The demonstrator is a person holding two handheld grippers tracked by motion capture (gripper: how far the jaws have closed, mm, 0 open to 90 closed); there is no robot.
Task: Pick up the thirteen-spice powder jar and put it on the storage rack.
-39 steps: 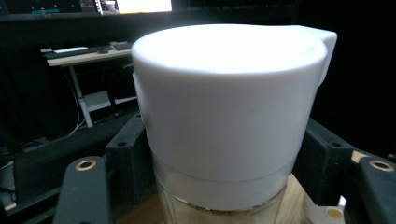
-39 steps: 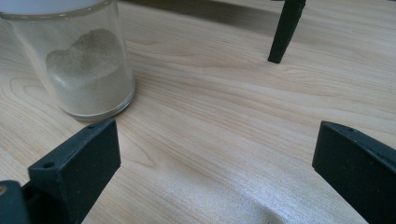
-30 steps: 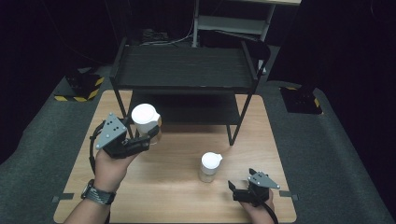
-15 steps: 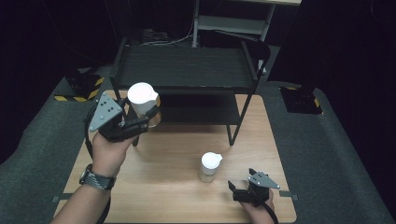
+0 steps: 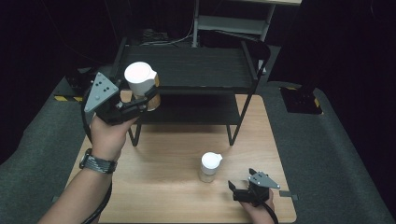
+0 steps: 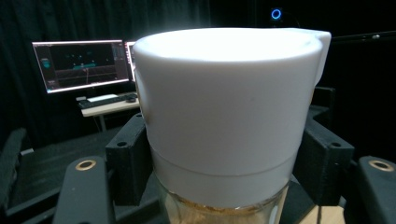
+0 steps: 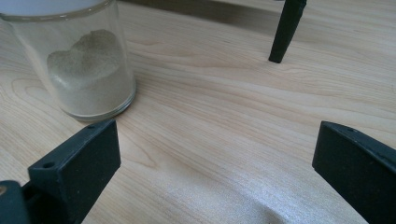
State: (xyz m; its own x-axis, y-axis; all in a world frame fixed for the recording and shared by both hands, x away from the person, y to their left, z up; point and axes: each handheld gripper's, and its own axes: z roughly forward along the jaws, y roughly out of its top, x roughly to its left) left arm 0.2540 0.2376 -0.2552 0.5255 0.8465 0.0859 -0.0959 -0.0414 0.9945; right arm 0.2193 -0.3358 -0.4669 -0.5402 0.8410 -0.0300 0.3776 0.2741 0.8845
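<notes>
A big black shelf rack (image 5: 187,70) stands at the far end of the wooden table (image 5: 163,186). The left gripper (image 5: 140,100) pinches a jar with a white lid (image 5: 140,77) and holds it up in the air, just in front of the rack's top shelf. I think the job now is putting this jar on the shelf. Next, it needs to go forward over the shelf and set down flat. The right gripper (image 5: 238,191) rests on the table, jaws spread and holding nothing, near a second jar (image 5: 210,166).
</notes>
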